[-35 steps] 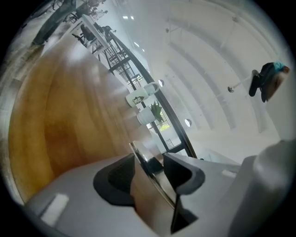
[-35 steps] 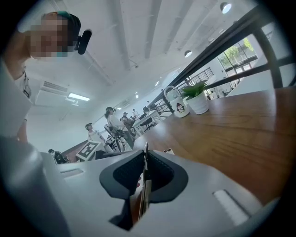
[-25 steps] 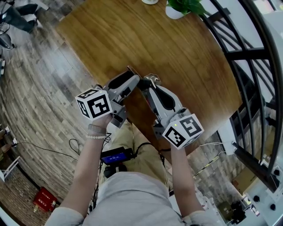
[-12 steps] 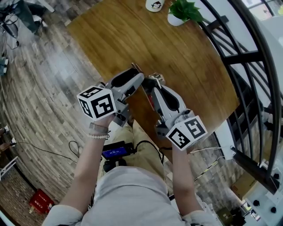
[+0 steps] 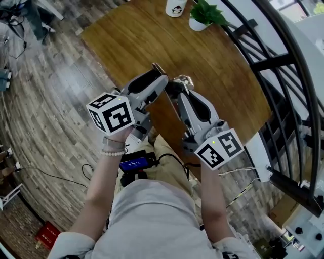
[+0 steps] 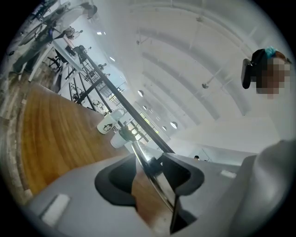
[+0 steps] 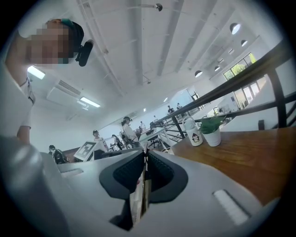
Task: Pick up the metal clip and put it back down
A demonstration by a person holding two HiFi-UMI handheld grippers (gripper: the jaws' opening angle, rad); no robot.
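Two grips noted: left hand-held gripper and right hand-held gripper each clamped on the metal clip, held above the bench. Head view hid pad contact; both gripper views showed it.

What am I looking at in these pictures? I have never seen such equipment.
A person holds a hand tool in each hand: the left gripper and the right gripper. One picture comes from a camera on the person's head, looking down; the other two come from cameras on the grippers. Both grippers are shut on one metal clip, held above a wooden table. A white cup and a potted plant stand at its far end.
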